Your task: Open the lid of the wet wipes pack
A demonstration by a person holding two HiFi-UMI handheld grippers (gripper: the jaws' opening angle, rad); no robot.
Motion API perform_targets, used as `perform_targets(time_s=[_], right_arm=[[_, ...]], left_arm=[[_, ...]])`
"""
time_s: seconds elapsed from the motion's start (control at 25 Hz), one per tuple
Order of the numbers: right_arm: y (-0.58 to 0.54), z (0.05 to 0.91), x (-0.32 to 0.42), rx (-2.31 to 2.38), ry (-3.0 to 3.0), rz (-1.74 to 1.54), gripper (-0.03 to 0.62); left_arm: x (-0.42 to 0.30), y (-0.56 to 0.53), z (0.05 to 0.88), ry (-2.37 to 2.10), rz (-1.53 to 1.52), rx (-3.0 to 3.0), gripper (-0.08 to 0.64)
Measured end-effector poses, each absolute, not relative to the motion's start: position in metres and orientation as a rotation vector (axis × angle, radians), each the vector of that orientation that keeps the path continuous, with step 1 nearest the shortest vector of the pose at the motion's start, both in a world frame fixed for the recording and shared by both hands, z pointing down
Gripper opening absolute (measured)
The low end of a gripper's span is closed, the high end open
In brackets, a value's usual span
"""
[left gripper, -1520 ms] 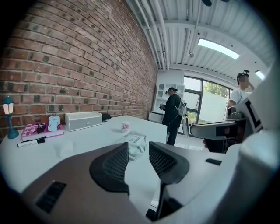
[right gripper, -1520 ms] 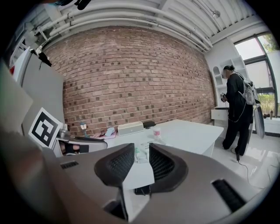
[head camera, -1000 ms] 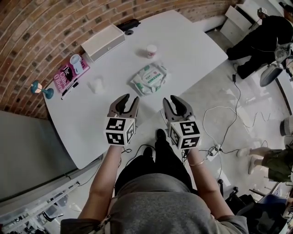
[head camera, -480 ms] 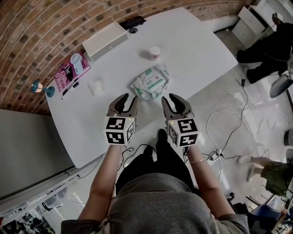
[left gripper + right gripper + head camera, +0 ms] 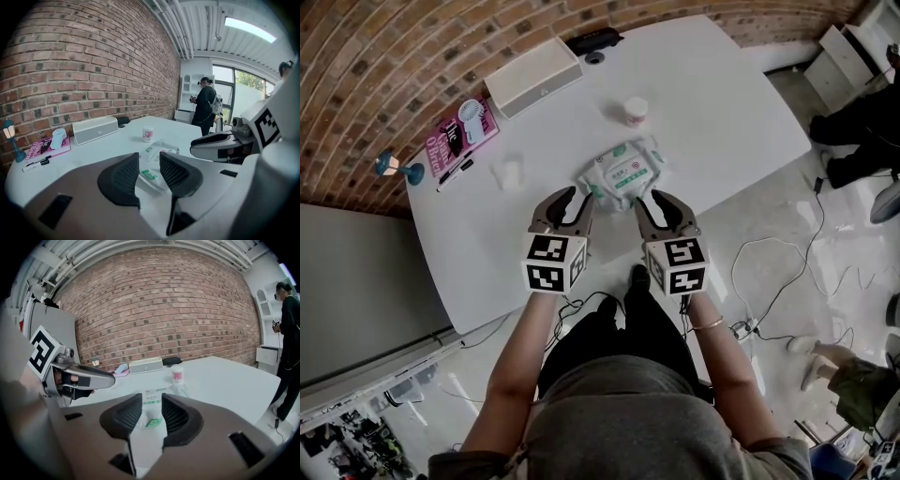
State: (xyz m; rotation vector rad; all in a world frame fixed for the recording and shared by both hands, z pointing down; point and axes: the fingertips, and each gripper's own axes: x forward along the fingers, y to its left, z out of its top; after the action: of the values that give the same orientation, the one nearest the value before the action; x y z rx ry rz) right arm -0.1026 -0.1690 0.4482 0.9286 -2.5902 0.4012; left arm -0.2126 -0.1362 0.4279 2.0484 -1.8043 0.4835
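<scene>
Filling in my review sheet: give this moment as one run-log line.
stage: before contact | left gripper: open, empty | right gripper: just opening, empty | wet wipes pack: on table, lid looks shut, untouched

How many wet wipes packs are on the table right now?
1. The wet wipes pack lies flat on the white table, near the edge closest to the person. No second pack shows in any view.

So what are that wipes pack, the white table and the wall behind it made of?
The wet wipes pack looks like soft plastic film: slightly shiny, crinkled at its edges, with a printed label. The table has a smooth, plain white top, possibly laminate; the look leaves that open. The wall is bare red-brown brick with visible mortar lines.
</scene>
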Motion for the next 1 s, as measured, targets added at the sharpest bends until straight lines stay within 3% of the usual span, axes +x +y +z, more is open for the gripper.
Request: perform_targets(time_s=[0.6,1.0], right_arm=[[-0.178,0.492,-0.119,0.794,-2.495,0.398,0.161],[-0.181,0.512,-0.126,0.762,-2.443,0.370,0.161]], left_arm=[[-0.200,-0.161,0.436,-1.766,0.579,2.052,0.140],[-0.177,-0.180,0.446,-1.617,0.843,2.157,0.146]])
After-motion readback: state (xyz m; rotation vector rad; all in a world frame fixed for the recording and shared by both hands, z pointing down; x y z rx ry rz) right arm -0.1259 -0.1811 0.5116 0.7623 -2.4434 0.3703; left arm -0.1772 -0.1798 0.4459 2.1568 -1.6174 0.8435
